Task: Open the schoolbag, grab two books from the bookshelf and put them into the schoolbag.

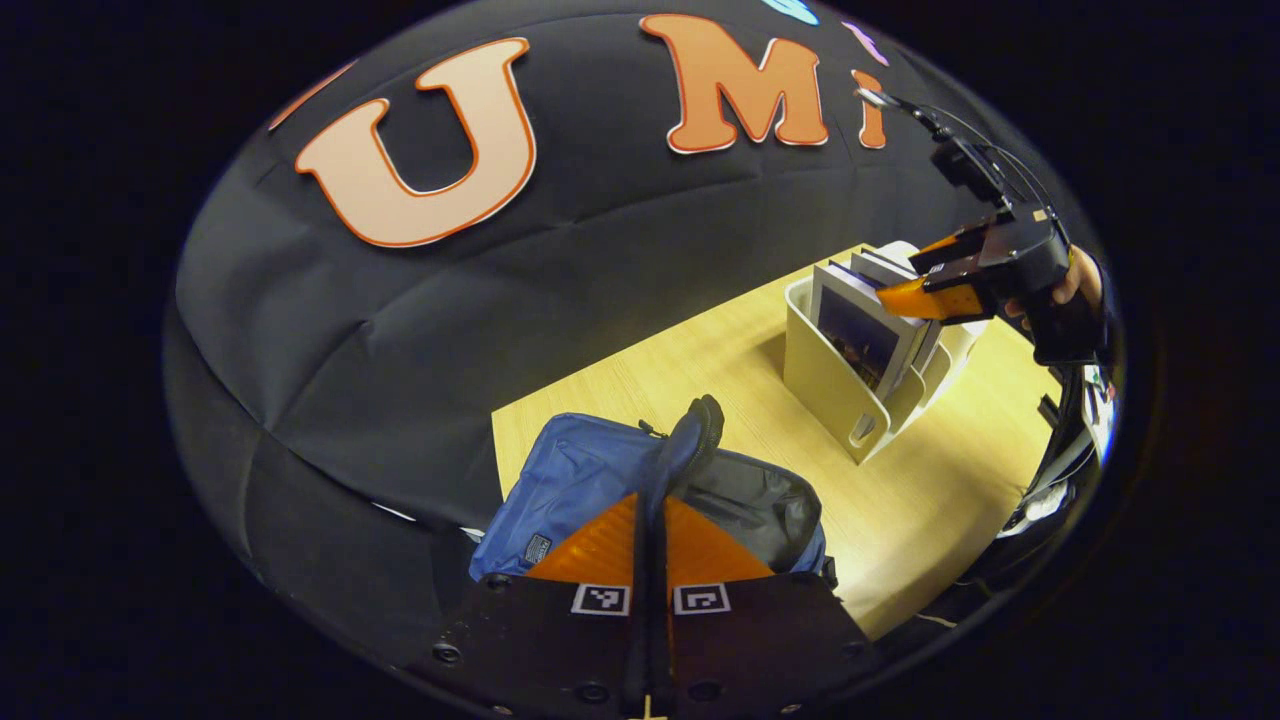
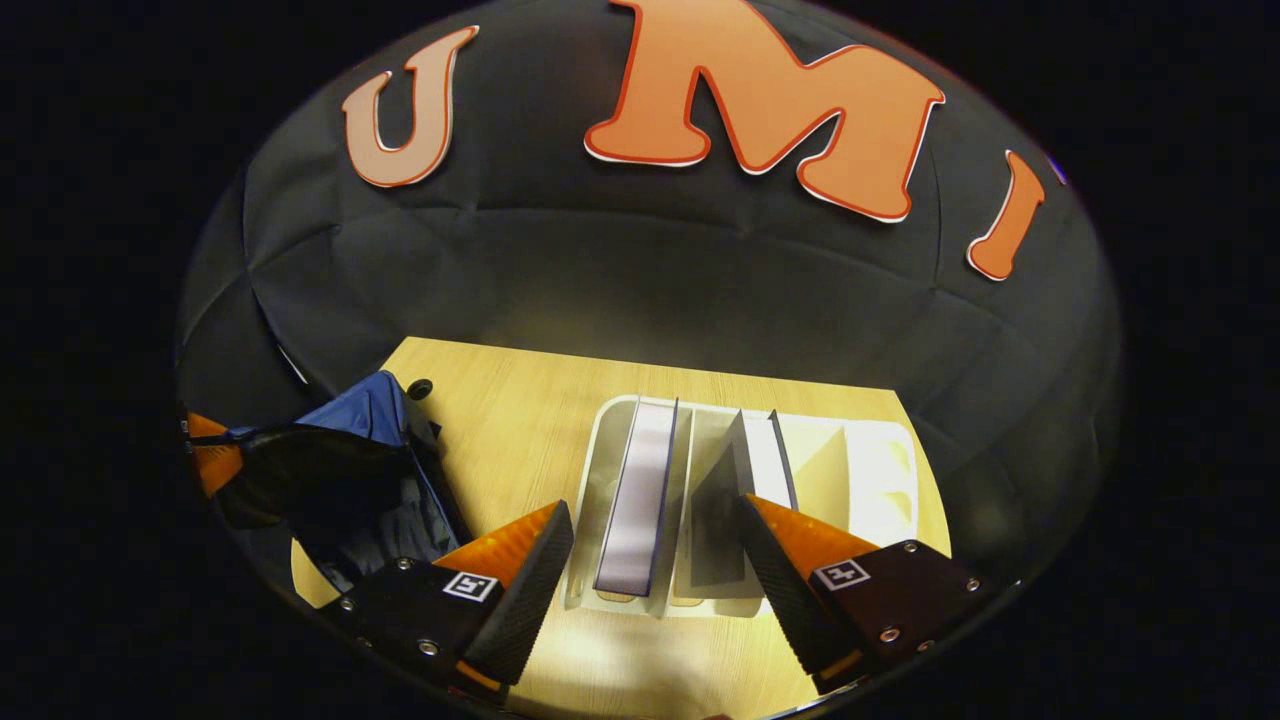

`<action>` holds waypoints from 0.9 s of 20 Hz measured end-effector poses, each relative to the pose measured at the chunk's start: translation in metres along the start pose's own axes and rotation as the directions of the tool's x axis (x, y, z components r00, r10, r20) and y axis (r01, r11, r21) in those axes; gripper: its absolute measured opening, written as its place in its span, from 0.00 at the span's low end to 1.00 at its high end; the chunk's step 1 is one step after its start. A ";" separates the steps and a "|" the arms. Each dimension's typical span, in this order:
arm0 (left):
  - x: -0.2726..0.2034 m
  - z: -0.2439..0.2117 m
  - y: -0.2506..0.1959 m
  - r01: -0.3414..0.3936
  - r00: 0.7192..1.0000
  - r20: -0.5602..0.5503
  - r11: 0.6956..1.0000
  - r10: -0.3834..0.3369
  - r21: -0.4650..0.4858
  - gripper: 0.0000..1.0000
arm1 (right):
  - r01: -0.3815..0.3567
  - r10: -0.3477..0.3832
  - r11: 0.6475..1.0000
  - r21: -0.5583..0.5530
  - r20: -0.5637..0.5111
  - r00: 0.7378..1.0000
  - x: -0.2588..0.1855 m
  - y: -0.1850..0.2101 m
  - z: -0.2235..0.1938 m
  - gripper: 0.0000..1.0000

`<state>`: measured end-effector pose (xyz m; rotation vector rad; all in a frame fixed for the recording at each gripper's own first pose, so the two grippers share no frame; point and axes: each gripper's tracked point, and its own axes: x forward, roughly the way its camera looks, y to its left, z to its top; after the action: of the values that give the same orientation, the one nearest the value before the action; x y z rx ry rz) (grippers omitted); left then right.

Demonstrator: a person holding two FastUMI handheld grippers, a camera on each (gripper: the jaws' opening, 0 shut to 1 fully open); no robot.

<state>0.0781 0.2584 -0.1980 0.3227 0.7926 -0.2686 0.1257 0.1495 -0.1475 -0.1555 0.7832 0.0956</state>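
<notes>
The blue schoolbag [image 1: 580, 480] lies at the table's near left, its dark lining [image 1: 760, 505] showing through the open mouth. My left gripper [image 1: 650, 500] is shut on the bag's dark zippered rim [image 1: 695, 430] and holds it raised. A white bookshelf rack [image 1: 835, 390] holds upright books [image 1: 860, 335]. My right gripper [image 1: 915, 275], held by a hand, hovers over them. In the right gripper view that gripper [image 2: 650, 515] is open, straddling a pale-spined book [image 2: 640, 490]; a darker book [image 2: 720, 500] stands beside it. The schoolbag [image 2: 350, 470] and left gripper [image 2: 205, 460] sit to the left.
A light wooden table [image 1: 950, 480] carries everything, with bare wood [image 2: 500, 420] between bag and rack. The rack's right compartments [image 2: 880, 470] hold nothing. The black cloth wall stands close behind the table's far edge.
</notes>
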 end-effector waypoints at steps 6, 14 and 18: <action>-0.004 0.009 0.018 0.052 0.998 0.021 0.998 -0.052 -0.037 0.02 | 0.015 -0.020 0.999 -0.043 -0.107 0.994 0.015 0.009 -0.001 0.99; -0.007 0.013 0.026 0.071 0.996 0.053 0.997 -0.069 -0.026 0.02 | 0.043 -0.060 0.997 -0.069 -0.275 0.960 0.049 0.010 -0.017 0.95; -0.001 0.009 0.018 0.095 0.995 0.046 0.995 -0.093 -0.030 0.02 | 0.030 -0.049 0.998 -0.056 -0.373 0.927 0.059 0.016 -0.031 0.82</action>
<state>0.0892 0.2719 -0.1881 0.2486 0.7684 -0.3500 0.1435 0.1615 -0.2131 -0.2405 1.1603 0.0471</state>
